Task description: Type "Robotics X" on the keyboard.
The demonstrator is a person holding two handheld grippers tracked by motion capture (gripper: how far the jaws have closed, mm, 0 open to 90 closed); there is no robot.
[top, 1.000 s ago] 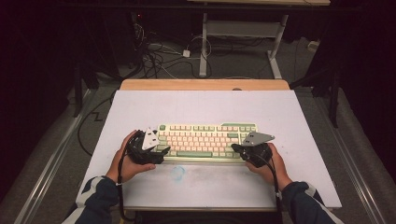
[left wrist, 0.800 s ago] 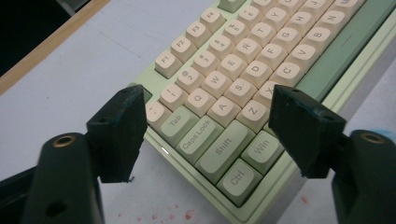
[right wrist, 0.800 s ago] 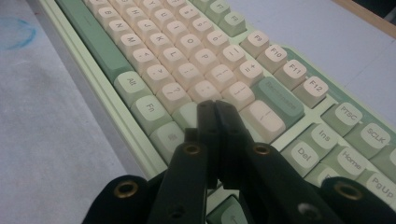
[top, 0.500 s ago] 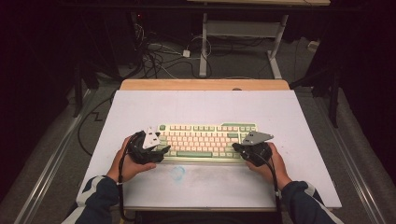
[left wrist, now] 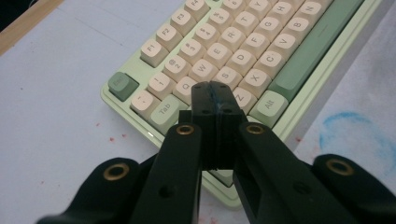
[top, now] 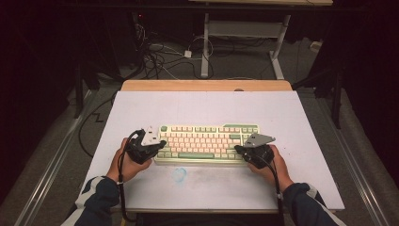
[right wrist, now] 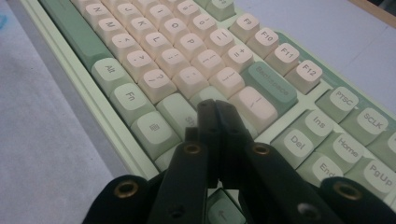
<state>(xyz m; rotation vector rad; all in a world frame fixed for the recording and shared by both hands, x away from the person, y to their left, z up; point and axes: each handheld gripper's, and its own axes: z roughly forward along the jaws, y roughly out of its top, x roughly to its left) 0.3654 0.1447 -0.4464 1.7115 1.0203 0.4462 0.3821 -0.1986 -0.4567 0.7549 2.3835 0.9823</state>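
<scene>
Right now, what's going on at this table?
A person holds a hand-held gripper in each hand over a green and cream keyboard on the white table. The left hand-held gripper, jaws shut, pokes at the A-key area; the right hand-held gripper, also shut, points near the right Shift key.

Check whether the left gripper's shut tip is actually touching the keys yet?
Cannot tell. In the left gripper view the left gripper sits shut over the keyboard near A and Z, hiding any gap.
</scene>
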